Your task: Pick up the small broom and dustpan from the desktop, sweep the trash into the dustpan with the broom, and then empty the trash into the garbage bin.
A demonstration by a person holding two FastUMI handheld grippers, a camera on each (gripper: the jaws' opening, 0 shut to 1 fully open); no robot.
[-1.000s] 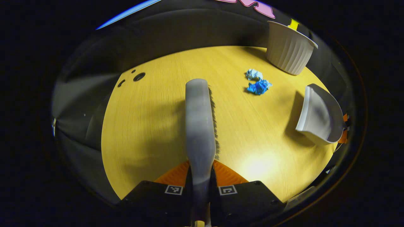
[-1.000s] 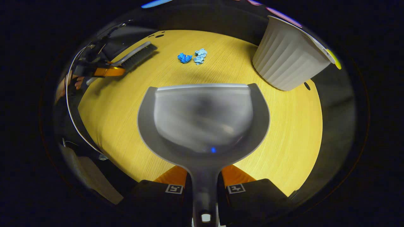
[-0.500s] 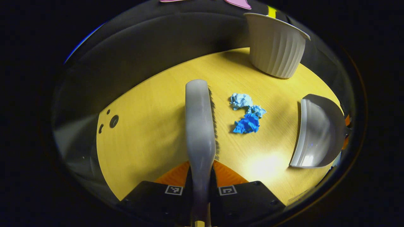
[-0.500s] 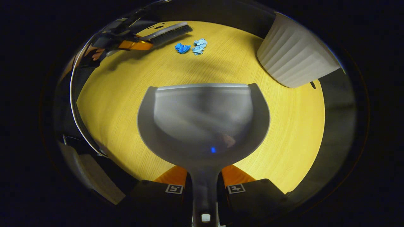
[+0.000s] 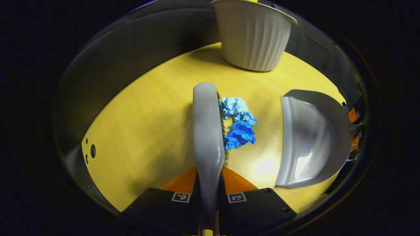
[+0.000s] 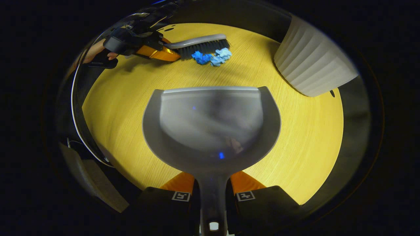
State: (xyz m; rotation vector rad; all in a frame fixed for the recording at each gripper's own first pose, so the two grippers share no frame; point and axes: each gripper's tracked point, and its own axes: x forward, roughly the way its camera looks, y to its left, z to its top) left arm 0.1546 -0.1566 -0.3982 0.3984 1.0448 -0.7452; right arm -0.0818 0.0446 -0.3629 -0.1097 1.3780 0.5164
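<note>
My left gripper (image 5: 208, 191) is shut on the grey broom (image 5: 206, 124), which points forward, its bristles touching the crumpled blue paper trash (image 5: 238, 124). The grey dustpan (image 5: 311, 141) sits just right of the trash, its mouth facing it. In the right gripper view, my right gripper (image 6: 211, 193) is shut on the dustpan (image 6: 211, 121) by its handle. Beyond its lip lie the trash (image 6: 211, 56) and the broom (image 6: 201, 44), held by the left gripper (image 6: 157, 52) and a hand (image 6: 95, 54). The white ribbed garbage bin (image 5: 252, 36) stands behind the trash.
The yellow wooden table (image 5: 147, 131) has small cable holes (image 5: 93, 150) near its left edge. The bin (image 6: 315, 65) stands at the table's far right in the right gripper view. Bare wood (image 6: 305, 141) lies around the dustpan.
The broom has swung toward the trash and now touches it. The dustpan has moved closer to the trash. The bin looms larger in the left gripper view.
</note>
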